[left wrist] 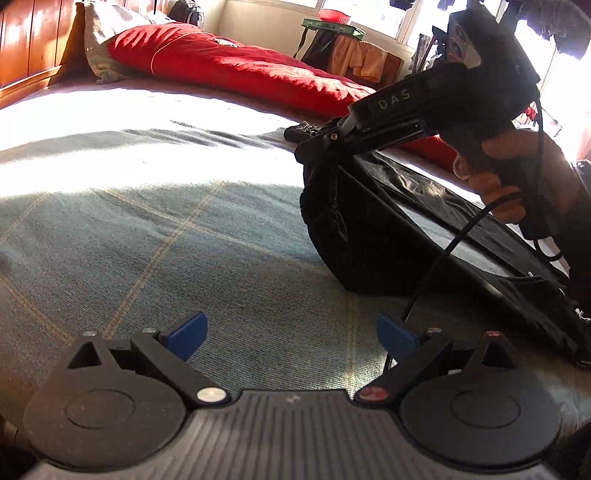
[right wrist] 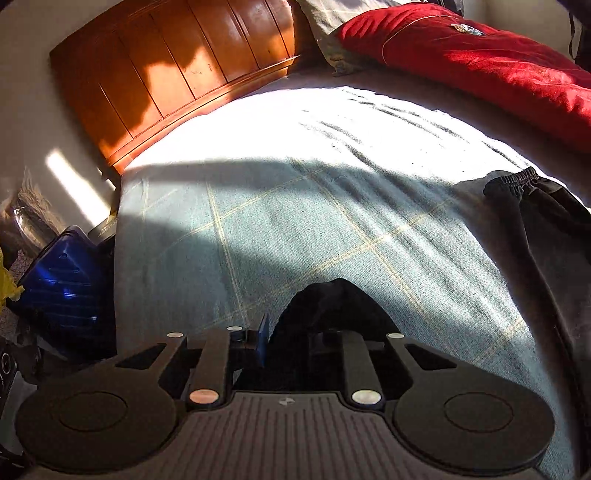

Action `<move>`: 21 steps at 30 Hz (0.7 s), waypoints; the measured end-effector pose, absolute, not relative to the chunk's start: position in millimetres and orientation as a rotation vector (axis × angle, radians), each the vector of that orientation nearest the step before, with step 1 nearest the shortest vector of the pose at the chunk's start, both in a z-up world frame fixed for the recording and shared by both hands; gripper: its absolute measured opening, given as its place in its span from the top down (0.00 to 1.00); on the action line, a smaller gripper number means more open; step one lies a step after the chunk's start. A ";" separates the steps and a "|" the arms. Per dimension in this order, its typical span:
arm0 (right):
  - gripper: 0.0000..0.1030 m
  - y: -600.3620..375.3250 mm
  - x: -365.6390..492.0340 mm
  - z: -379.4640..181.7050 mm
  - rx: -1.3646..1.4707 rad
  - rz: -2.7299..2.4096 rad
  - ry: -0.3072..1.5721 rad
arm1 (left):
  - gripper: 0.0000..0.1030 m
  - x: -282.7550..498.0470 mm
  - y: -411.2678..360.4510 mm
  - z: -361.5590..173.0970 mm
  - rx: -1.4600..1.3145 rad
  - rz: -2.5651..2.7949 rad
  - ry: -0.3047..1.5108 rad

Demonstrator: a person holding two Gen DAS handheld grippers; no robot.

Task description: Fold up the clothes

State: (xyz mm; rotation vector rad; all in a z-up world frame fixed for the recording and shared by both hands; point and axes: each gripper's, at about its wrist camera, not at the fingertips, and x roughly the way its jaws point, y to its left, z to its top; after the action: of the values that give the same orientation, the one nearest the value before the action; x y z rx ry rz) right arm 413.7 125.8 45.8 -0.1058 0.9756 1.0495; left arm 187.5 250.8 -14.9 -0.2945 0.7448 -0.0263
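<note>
A black garment (left wrist: 369,229) lies on the grey-green checked bedspread (left wrist: 166,240) at the right. One edge of it is lifted off the bed. My right gripper (left wrist: 314,142) is shut on that lifted fold, with a hand on its handle. In the right wrist view the right gripper (right wrist: 291,339) has black cloth (right wrist: 328,310) bunched between its blue pads. The rest of the garment (right wrist: 535,229) trails at the right, its elastic waistband showing. My left gripper (left wrist: 291,336) hovers low over bare bedspread, open, with nothing between its blue pads.
A red quilt (left wrist: 236,62) and a grey pillow (left wrist: 99,33) lie along the far side of the bed. A wooden headboard (right wrist: 166,70) stands at the left. A blue suitcase (right wrist: 62,284) sits beside the bed. Bright sunlight covers the bed's far half.
</note>
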 end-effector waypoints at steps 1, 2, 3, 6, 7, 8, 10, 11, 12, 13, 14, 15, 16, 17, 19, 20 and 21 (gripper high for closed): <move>0.72 121.6 417.0 43.7 -0.097 1.035 0.980 | 0.05 187.3 250.8 -14.9 -0.295 -0.027 0.745; 0.68 117.5 420.3 41.7 -0.088 1.021 0.984 | 0.05 187.0 250.8 -14.9 -0.296 -0.027 0.745; 0.65 113.4 423.6 39.6 -0.080 1.006 0.988 | 0.05 187.1 251.0 -15.1 -0.299 -0.029 0.746; 0.54 95.7 423.6 41.7 -0.056 0.984 0.982 | 0.05 188.8 251.8 -16.1 -0.310 -0.035 0.749; 0.50 87.0 417.1 47.3 -0.057 0.986 0.964 | 0.05 190.5 252.7 -16.5 -0.323 -0.045 0.750; 0.48 78.0 410.3 52.8 -0.058 0.987 0.946 | 0.05 192.3 253.5 -16.9 -0.336 -0.056 0.750; 0.43 54.0 391.2 63.4 -0.074 0.979 0.897 | 0.05 197.3 254.5 -17.2 -0.369 -0.083 0.738; 0.41 42.0 381.5 68.3 -0.083 0.975 0.872 | 0.05 200.8 254.3 -17.7 -0.381 -0.092 0.737; 0.41 30.1 370.5 68.9 -0.103 0.964 0.852 | 0.05 205.2 253.0 -18.5 -0.384 -0.096 0.741; 0.41 18.4 359.7 69.4 -0.122 0.952 0.831 | 0.05 209.7 251.8 -19.3 -0.387 -0.101 0.744; 0.41 8.5 350.5 67.7 -0.140 0.936 0.817 | 0.05 214.2 250.4 -20.1 -0.391 -0.105 0.748; 0.41 -3.1 338.9 63.4 -0.161 0.915 0.810 | 0.05 218.2 248.2 -21.0 -0.392 -0.113 0.754; 0.41 -14.7 327.3 59.1 -0.181 0.893 0.803 | 0.05 222.2 245.9 -21.9 -0.393 -0.121 0.759; 0.41 -26.0 316.0 54.7 -0.201 0.873 0.798 | 0.05 226.2 243.7 -22.8 -0.394 -0.128 0.765; 0.42 -42.7 300.9 42.6 -0.184 0.859 0.834 | 0.05 232.9 238.4 -24.3 -0.407 -0.139 0.778; 0.42 -50.4 294.1 35.7 -0.165 0.855 0.858 | 0.05 235.8 235.5 -24.6 -0.407 -0.141 0.783; 0.42 -58.1 287.3 28.8 -0.146 0.851 0.882 | 0.05 238.8 232.6 -24.9 -0.407 -0.143 0.788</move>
State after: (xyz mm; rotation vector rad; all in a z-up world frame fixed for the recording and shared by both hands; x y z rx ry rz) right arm 287.3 -58.1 28.8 -0.1457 0.8821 0.8513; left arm 238.8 232.6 -24.9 -0.4069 0.7883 -0.1429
